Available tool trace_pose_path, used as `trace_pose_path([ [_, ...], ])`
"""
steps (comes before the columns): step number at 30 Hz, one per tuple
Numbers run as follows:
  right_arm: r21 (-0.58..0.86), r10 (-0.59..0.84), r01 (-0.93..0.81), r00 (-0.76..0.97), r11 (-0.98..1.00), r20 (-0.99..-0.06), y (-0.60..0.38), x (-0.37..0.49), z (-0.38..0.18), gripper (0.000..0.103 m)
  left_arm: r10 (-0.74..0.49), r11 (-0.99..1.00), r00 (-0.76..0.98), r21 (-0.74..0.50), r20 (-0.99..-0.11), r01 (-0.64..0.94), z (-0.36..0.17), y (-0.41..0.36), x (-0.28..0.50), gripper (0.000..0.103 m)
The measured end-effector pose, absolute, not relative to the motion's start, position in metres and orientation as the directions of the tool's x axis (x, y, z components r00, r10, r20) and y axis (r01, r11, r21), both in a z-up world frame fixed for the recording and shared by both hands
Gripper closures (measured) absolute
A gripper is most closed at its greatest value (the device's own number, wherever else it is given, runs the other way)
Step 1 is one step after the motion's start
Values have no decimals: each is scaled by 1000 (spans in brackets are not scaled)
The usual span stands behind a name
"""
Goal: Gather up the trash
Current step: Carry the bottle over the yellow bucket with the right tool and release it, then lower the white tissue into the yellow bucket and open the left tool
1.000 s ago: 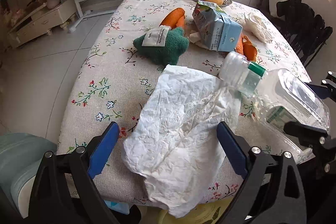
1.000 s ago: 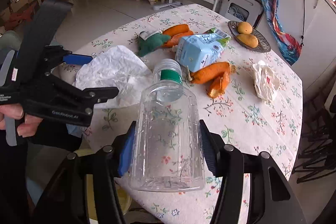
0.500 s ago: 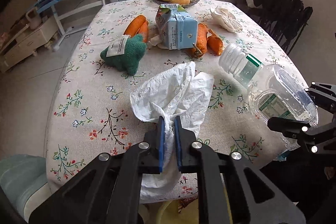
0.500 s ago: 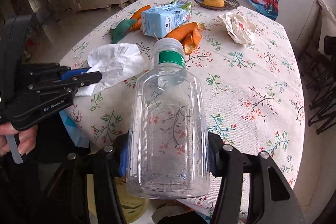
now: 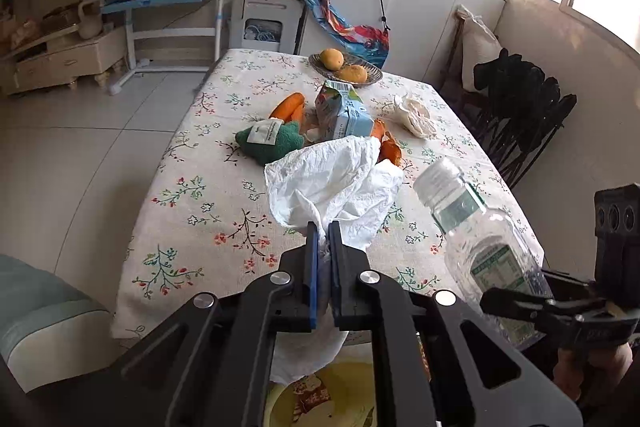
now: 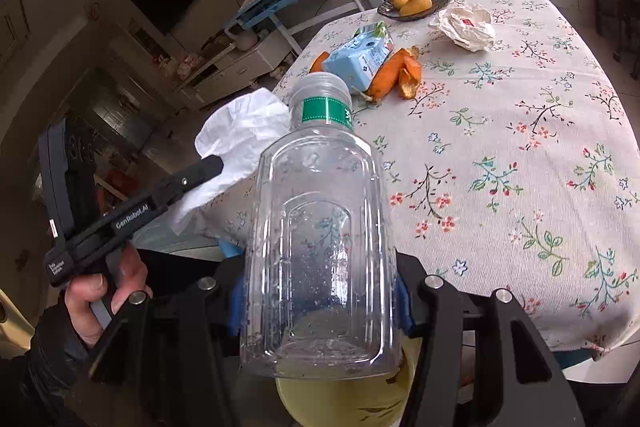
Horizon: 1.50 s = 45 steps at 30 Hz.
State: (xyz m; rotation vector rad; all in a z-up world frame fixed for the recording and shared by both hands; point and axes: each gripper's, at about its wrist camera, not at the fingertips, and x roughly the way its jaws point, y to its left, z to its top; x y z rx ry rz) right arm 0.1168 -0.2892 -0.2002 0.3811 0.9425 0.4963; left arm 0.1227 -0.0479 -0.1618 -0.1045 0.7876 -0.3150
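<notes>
Nearest the viewer, a yellow container [image 6: 340, 393] lay low beneath both tools, off the table's near edge; only a slice of it showed, and its rim, depth and contents could not be made out, so its role as the trash receptacle was a judgement only. The left gripper [image 5: 323, 239] had its jaws drawn together on a pinched fold of the crumpled white paper [image 5: 332, 183], having just closed on it; the paper hung lifted above the near edge of the table [image 5: 200, 211], one tail drooping toward the container. The right gripper [image 6: 320, 297] was clamped on the lower body of the clear plastic bottle [image 6: 320, 227], jaws about half apart, the capped neck pointing out over the cloth. To do the step well, each load was best carried fully over the container's mouth before release, the paper's trailing tail cleared of the table edge first, and the bottle lowered base first so it would not roll off. Farther in, near the middle, lay a green star-shaped plush [image 5: 272, 143], carrots [image 5: 286, 105] and peel, and a blue carton [image 5: 344, 113]; a second paper wad [image 5: 414, 115] sat toward the right edge and a fruit dish [image 5: 346, 69] at the far edge. The carton's underside and whether it was empty stayed hidden.
</notes>
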Motion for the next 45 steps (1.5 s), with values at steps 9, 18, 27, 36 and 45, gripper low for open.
trace_pose_path([
  [9, 413, 542, -403, 290, 817, -789, -224, 55, -228, 48, -263, 965, 720, -185, -642, 187, -148, -29, 95, 97],
  [18, 286, 395, -466, 154, 837, -906, -184, 45, -267, 48, -259, 965, 729, -142, -634, 220, -147, -35, 74, 97],
  [27, 260, 354, -440, 145, 859, -924, -176, 46, -284, 43, -260, 964, 733, -122, -628, 237, -145, -38, 58, 97],
  [36, 283, 401, -325, 394, 902, -827, -214, 46, -241, 35, -260, 961, 722, -96, -641, 260, -149, -43, 47, 97],
  [45, 309, 322, -142, 662, 941, -677, -267, 42, -197, 29, -242, 931, 639, 10, -731, 365, -177, -76, 30, 97],
])
